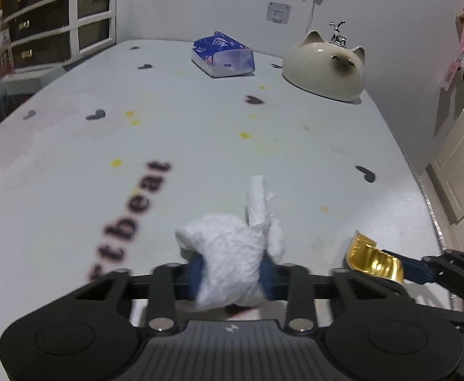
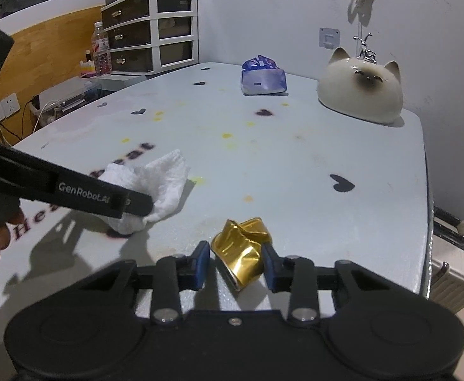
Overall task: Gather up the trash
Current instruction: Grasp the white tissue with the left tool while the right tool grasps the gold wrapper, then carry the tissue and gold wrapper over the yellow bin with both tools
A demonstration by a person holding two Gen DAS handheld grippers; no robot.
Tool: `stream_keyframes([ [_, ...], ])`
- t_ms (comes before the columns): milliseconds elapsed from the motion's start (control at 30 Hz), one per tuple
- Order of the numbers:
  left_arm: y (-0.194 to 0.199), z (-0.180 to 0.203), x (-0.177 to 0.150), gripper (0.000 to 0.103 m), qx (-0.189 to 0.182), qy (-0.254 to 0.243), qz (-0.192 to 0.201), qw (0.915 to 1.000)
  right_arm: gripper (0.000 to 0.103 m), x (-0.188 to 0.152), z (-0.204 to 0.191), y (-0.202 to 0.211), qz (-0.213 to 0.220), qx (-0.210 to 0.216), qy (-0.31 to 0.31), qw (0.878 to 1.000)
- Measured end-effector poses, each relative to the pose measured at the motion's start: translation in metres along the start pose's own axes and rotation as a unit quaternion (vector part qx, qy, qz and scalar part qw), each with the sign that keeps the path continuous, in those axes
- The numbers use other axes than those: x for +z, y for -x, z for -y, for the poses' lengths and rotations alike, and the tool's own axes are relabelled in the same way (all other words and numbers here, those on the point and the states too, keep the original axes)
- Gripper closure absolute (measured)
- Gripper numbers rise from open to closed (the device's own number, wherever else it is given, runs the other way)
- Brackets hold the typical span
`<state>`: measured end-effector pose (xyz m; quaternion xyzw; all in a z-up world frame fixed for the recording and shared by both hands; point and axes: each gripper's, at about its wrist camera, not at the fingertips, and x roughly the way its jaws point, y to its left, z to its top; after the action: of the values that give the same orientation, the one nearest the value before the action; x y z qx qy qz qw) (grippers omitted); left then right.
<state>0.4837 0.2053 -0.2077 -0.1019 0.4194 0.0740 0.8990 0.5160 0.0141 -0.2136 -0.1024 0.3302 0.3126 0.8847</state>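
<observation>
A crumpled white paper towel (image 1: pixel 232 254) sits between the blue pads of my left gripper (image 1: pixel 232 273), which is shut on it; it also shows in the right wrist view (image 2: pixel 155 190) with the left gripper (image 2: pixel 133 203) across it. A crushed gold can (image 2: pixel 241 250) sits between the fingers of my right gripper (image 2: pixel 236 265), whose jaws stand closed against its sides just above the table. The can also shows in the left wrist view (image 1: pixel 373 258) at the tip of the right gripper (image 1: pixel 400 265).
The pale blue table (image 2: pixel 295 165) carries a blue tissue pack (image 2: pixel 263 79) and a white cat-shaped ceramic dome (image 2: pixel 362 89) at the back. A drawer unit (image 2: pixel 152 31) and water bottle (image 2: pixel 101 47) stand back left. A suitcase (image 2: pixel 454 270) stands past the right edge.
</observation>
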Motion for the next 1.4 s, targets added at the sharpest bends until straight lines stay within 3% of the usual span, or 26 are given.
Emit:
stream_keyframes([
  [67, 0.006, 0.003, -0.004, 0.077, -0.001, 0.0, -0.004, 1.0, 0.07, -0.001, 0.001, 0.005, -0.002, 0.006, -0.008, 1.0],
  [100, 0.009, 0.004, -0.006, 0.077, -0.001, 0.0, -0.007, 1.0, 0.081, -0.001, 0.001, 0.007, -0.001, 0.007, -0.009, 1.0],
  [633, 0.11, 0.01, -0.055, 0.078, 0.007, 0.019, 0.0, 0.9998, 0.08, -0.016, -0.023, 0.083, -0.015, 0.011, -0.013, 1.0],
  [967, 0.191, 0.009, -0.097, 0.078, 0.0, 0.021, 0.008, 0.9997, 0.08, -0.029, -0.06, 0.171, -0.009, -0.001, -0.034, 0.999],
  [1400, 0.3, -0.009, -0.149, 0.078, -0.025, -0.011, 0.052, 0.9983, 0.08, -0.046, -0.132, 0.282, 0.022, -0.028, -0.056, 0.998],
])
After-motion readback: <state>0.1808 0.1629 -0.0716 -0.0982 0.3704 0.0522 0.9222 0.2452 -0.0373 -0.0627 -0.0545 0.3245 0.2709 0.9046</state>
